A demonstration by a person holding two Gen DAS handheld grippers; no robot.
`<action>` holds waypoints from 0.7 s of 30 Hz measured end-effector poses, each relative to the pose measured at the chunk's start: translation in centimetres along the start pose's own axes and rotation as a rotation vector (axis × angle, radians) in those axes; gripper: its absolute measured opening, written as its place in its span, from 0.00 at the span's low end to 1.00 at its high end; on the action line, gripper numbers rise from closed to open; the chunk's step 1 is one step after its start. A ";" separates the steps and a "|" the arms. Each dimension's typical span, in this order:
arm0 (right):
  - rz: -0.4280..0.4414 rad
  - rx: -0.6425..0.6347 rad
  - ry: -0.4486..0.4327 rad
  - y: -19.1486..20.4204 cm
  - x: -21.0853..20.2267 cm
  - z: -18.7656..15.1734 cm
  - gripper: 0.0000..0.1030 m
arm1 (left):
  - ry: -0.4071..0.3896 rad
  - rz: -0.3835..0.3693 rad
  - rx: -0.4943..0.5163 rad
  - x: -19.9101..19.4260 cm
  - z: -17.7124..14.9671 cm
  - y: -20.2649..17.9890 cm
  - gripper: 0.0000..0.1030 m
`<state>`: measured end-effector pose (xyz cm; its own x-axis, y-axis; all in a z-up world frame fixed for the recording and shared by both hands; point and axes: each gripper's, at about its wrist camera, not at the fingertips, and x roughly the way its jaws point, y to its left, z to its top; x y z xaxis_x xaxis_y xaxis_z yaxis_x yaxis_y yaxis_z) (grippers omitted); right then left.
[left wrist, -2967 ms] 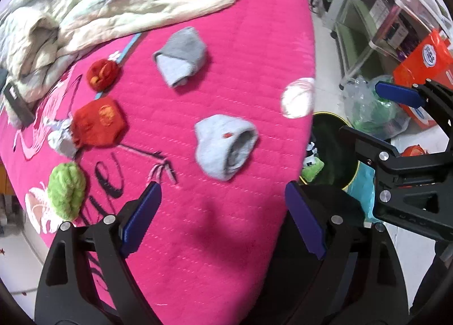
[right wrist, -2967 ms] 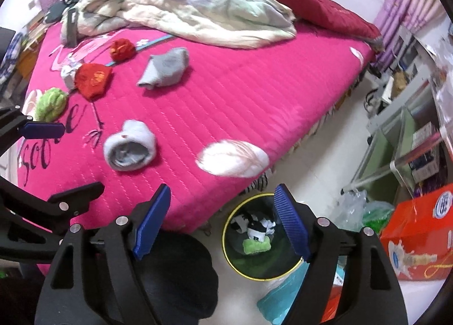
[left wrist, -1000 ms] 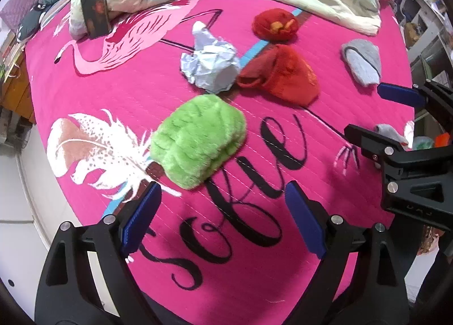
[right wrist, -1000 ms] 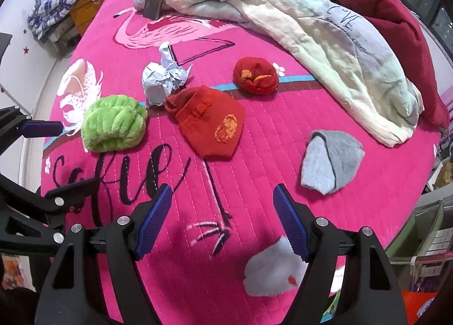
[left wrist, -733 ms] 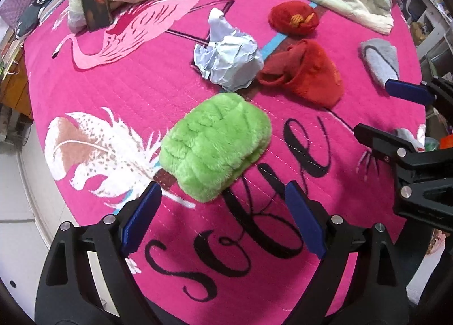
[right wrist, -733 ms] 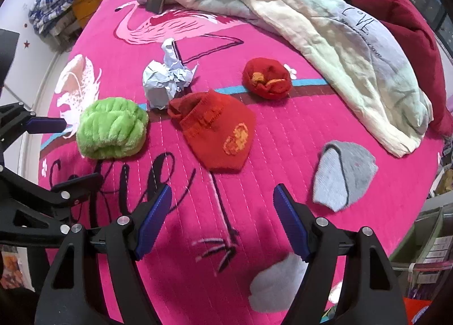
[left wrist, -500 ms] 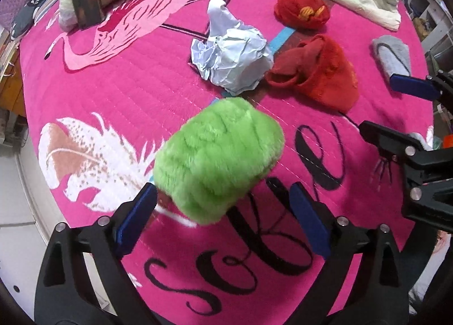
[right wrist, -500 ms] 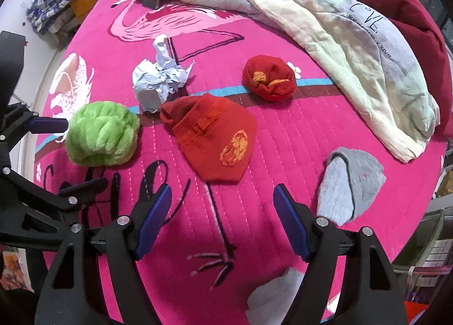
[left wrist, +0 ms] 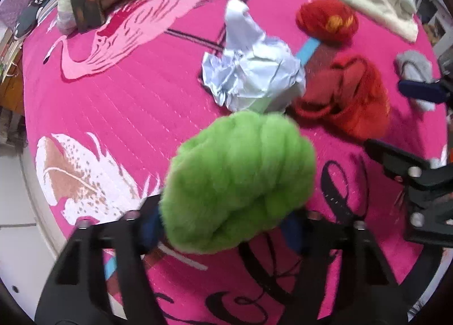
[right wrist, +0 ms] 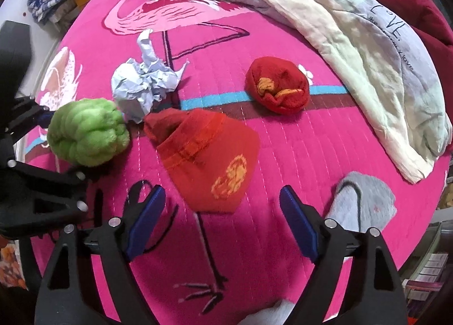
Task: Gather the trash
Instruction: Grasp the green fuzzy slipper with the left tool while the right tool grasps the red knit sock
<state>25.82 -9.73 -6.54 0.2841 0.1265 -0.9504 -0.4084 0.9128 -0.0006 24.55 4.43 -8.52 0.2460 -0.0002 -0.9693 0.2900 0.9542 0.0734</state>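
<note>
Bedspread (right wrist: 283, 155): hot pink, quilted, printed with a pale pink flamingo (right wrist: 158, 16), black script and a turquoise-and-maroon stripe (right wrist: 325, 95). On it: a lime-green fluffy bundle (left wrist: 240, 183), pale blue-grey crumpled paper (left wrist: 254, 78), a red sock with an orange motif (right wrist: 209, 155), a red rolled sock with orange flecks (right wrist: 277, 87) and a grey sock (right wrist: 365, 203). Upper right of the frame: cream and pale grey-blue quilt (right wrist: 354, 27) with dark lettering.

On the pink bedspread (right wrist: 283, 155), a red sock (right wrist: 209, 155) is seen just ahead of the right gripper (right wrist: 223, 220), whose jaws have just been opening. A green fluffy bundle (right wrist: 87, 132) is flanked by the left gripper (right wrist: 36, 138); crumpled paper (right wrist: 144, 90) lies beside it.
</note>
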 end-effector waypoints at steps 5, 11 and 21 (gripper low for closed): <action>0.024 -0.020 0.016 0.2 1.5 1.4 0.76 | -0.003 -0.032 -0.037 -0.1 -0.1 1.1 0.54; 0.032 -0.035 0.031 0.7 3.5 2.6 0.68 | 0.000 -0.035 -0.039 0.1 0.0 1.0 0.54; 0.049 -0.021 0.004 1.2 1.1 0.8 0.38 | 0.003 -0.061 -0.040 -1.7 -1.7 0.7 0.54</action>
<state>26.32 -8.19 -7.37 0.2596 0.1688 -0.9509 -0.4394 0.8974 0.0393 22.74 5.59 -7.26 0.2263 -0.0578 -0.9723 0.2669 0.9637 0.0049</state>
